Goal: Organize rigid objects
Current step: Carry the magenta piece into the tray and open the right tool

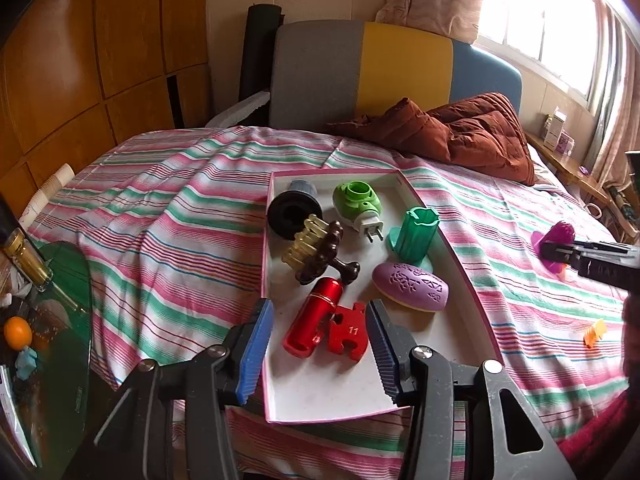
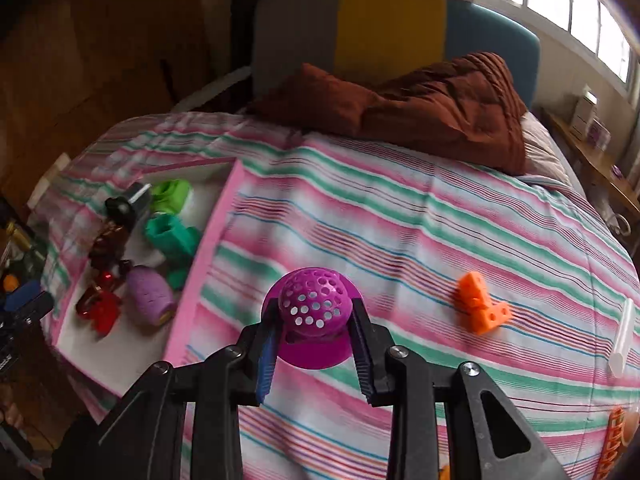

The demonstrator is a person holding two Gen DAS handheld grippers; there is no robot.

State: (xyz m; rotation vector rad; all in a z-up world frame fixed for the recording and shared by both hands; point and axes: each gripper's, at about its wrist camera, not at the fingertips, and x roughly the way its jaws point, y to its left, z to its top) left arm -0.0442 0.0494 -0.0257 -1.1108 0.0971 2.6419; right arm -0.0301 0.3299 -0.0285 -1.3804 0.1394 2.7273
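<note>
- Rigid objects sit mostly in a shallow white tray with a pink rim, lying on the striped bed cover.
- In the tray: a black cylinder, a light-green plug-in device, a teal holder, a brown hair claw, a purple oval case, a red metal tube and a red puzzle piece touching it.
- Left tongs hang spread over the tray's near end, nothing between the pads; the tube and puzzle piece lie just beyond the fingertips.
- Right tongs pinch a magenta perforated dome by its sides, above the cover to the right of the tray.
- An orange block piece lies loose on the cover, well apart from the tray.
</note>
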